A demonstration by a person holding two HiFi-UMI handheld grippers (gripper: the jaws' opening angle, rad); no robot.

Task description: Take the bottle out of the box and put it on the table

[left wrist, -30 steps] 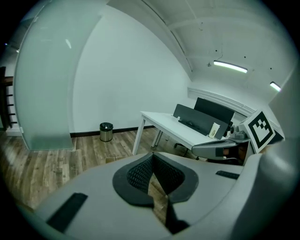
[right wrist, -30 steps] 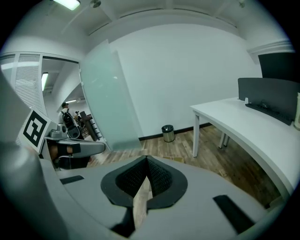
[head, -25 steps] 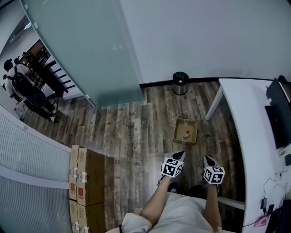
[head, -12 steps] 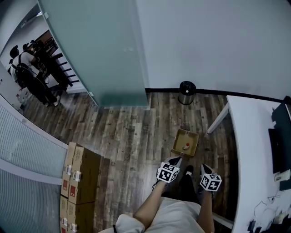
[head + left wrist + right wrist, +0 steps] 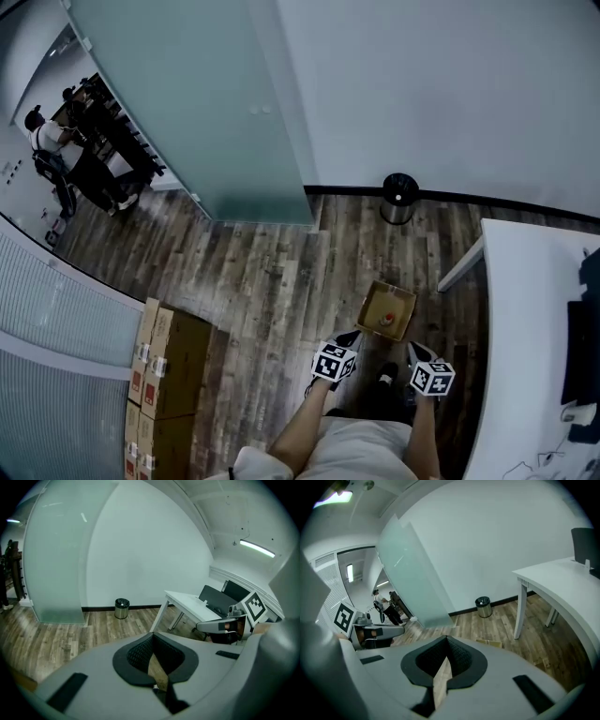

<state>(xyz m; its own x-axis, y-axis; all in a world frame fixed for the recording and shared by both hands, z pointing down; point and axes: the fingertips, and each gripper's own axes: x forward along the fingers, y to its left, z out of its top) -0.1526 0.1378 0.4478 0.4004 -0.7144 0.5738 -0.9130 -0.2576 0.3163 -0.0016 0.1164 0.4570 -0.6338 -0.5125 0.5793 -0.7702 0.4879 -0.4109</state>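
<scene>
Head view first. Cardboard box (image 5: pixel 386 310) open on the plank floor, just off the left edge of the white surface (image 5: pixel 525 319), close below its far-left corner leg. Inside it, bottle (image 5: pixel 386 321) with a red top, too small to judge upright or lying. Left claw (image 5: pixel 343 345) and right claw (image 5: pixel 422 356) hanging near the box's near side, neither touching it. Bin (image 5: pixel 399 198) against the wall, stacked cartons (image 5: pixel 161 370) far left, people (image 5: pixel 66 155) beyond the glass partition.

Left gripper view. Jaws narrow, only a slim strip of floor showing between the pads, nothing gripped. Corner and leg of the surface ahead, right claw off to the right.

Right gripper view. Same narrow set, nothing held. Flap of the box peeking just over the jaws, edge of the surface sweeping along the right.

Progress, as a judgement: barely begun. Bottle not yet lifted, no sign of it on the surface. Left to do: reach down, widen one claw, close on the bottle, carry it up and set it on the surface.
</scene>
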